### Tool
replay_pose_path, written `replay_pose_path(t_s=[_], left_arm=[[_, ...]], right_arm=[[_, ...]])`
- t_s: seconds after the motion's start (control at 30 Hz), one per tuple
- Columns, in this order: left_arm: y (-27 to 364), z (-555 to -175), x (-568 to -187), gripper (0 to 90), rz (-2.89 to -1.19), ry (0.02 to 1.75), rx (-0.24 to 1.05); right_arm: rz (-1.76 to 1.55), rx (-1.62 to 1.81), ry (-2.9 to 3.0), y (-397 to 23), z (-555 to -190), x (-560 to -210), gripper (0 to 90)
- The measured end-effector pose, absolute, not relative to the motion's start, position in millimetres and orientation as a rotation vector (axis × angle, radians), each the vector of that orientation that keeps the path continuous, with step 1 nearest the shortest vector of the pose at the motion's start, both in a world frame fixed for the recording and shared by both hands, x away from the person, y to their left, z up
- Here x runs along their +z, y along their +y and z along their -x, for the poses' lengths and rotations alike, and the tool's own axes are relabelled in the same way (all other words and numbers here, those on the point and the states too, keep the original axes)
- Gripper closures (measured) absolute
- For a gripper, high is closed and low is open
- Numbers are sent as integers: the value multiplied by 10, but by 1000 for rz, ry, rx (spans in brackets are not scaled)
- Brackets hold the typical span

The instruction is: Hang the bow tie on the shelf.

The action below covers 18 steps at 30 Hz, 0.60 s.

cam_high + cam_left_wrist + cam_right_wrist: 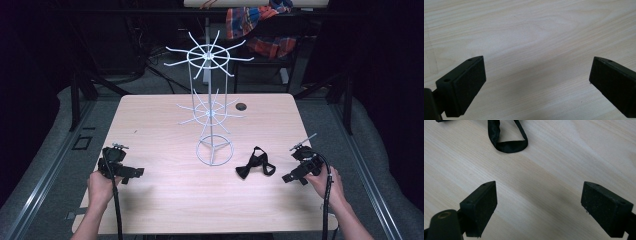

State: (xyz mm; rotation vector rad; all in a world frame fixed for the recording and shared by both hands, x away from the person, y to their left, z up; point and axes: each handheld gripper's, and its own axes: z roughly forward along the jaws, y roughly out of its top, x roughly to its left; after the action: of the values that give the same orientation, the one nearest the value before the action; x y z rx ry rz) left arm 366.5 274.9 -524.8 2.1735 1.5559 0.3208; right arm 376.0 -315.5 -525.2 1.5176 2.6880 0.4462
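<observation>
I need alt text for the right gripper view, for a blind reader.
Two open black tongs hover over a pale wooden table, nothing between them. Ahead, near the top edge, lies the black fabric strap loop of a bow tie.

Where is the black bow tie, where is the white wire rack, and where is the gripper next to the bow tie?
bow tie point(256, 165), high view, on its middle knot.
white wire rack point(214, 151), high view, on its round base ring.
right gripper point(287, 178), high view, between its open jaw tips.

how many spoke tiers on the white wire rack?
2. The upper tier sits at the top of the white wire rack; the lower tier is halfway down, above the ring base. None look hidden.
</observation>
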Motion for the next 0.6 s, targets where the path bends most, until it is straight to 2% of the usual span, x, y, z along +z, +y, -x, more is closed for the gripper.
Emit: replay_pose_path(t_s=[0.47,0.6], left_arm=[[2755,-3696,-5268,0,-2175,1553,301],[2776,-3686,-5248,0,-2137,1530,306]], right_arm=[[-1519,545,2648,-3131,-3753,-5234,127],[-1496,641,2621,-3106,-3738,-5149,83]])
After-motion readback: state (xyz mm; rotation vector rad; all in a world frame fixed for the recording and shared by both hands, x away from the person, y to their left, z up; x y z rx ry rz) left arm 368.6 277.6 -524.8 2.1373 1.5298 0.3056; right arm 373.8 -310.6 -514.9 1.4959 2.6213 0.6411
